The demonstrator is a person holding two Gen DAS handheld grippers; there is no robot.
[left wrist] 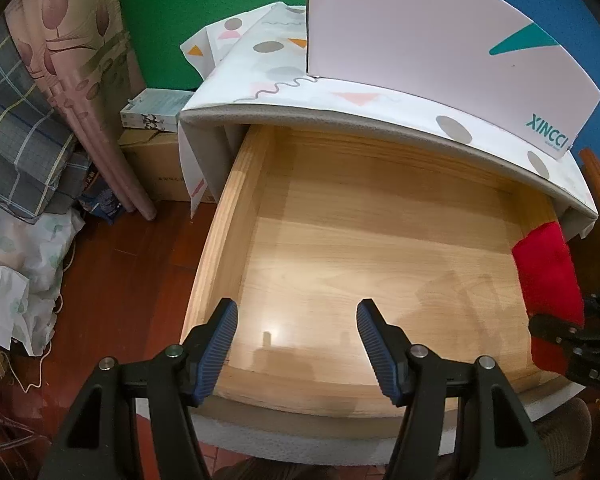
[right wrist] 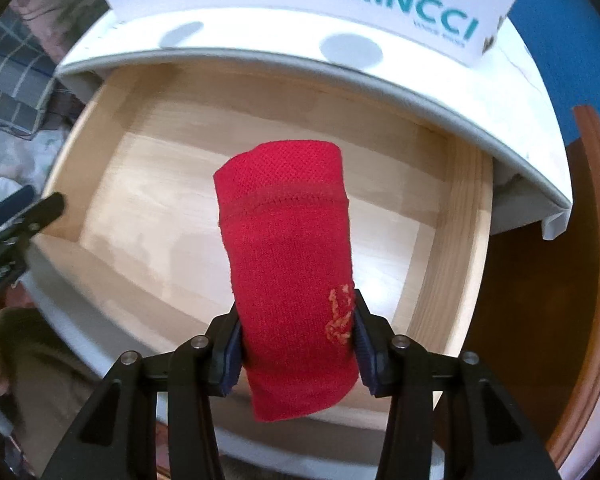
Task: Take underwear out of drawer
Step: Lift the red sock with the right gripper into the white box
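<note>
A folded red underwear [right wrist: 288, 256] hangs above the open wooden drawer [right wrist: 452, 248], and my right gripper [right wrist: 296, 336] is shut on its lower end, both blue pads pressing its sides. In the left wrist view the same red underwear [left wrist: 548, 276] shows at the drawer's right side with the right gripper's black body beside it. My left gripper [left wrist: 296, 344] stands open over the near front edge of the drawer [left wrist: 228, 220], nothing between its fingers. The bare wooden drawer bottom shows in both views.
A white box marked XINCCI [left wrist: 440, 48] stands on the patterned cloth [left wrist: 276, 64] over the cabinet top. Left of the drawer lie a cardboard box [left wrist: 156, 168], rolled pink fabric [left wrist: 80, 80], plaid bedding [left wrist: 16, 128] and a dark wood floor [left wrist: 132, 272].
</note>
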